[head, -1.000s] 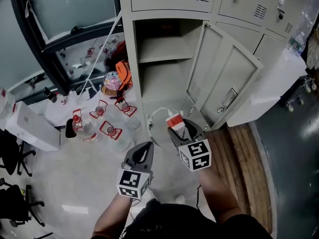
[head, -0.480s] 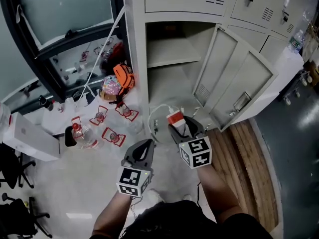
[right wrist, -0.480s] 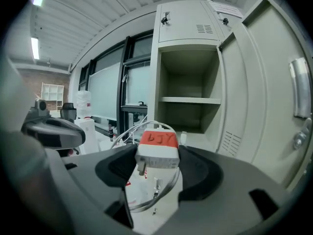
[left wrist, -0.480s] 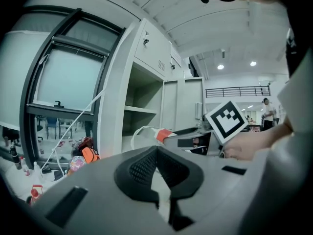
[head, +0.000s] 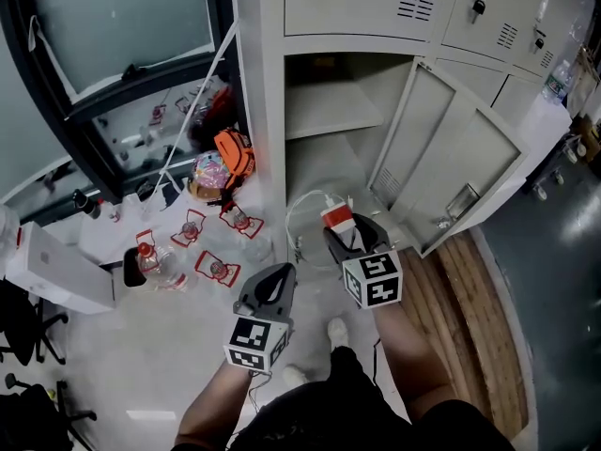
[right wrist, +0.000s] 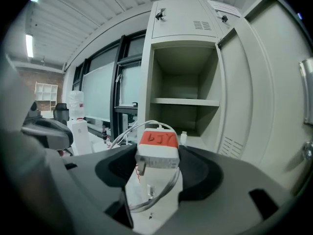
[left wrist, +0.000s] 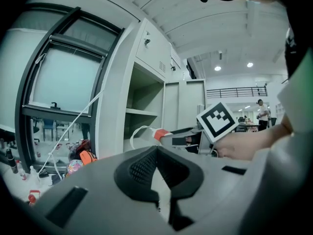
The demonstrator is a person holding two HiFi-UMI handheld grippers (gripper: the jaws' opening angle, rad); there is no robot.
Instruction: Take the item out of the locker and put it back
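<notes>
White charger (head: 336,218), clamped in the right gripper (head: 349,239) before the open locker (head: 270,139), apparently awaits return: reach inside, then release.

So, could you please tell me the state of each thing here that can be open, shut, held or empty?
locker door: open, swung to the right.
upper locker doors: closed.
shelf: nothing on it.
charger: held outside the locker, cable looped.
right gripper: shut on the charger.
left gripper: shut, empty.
</notes>
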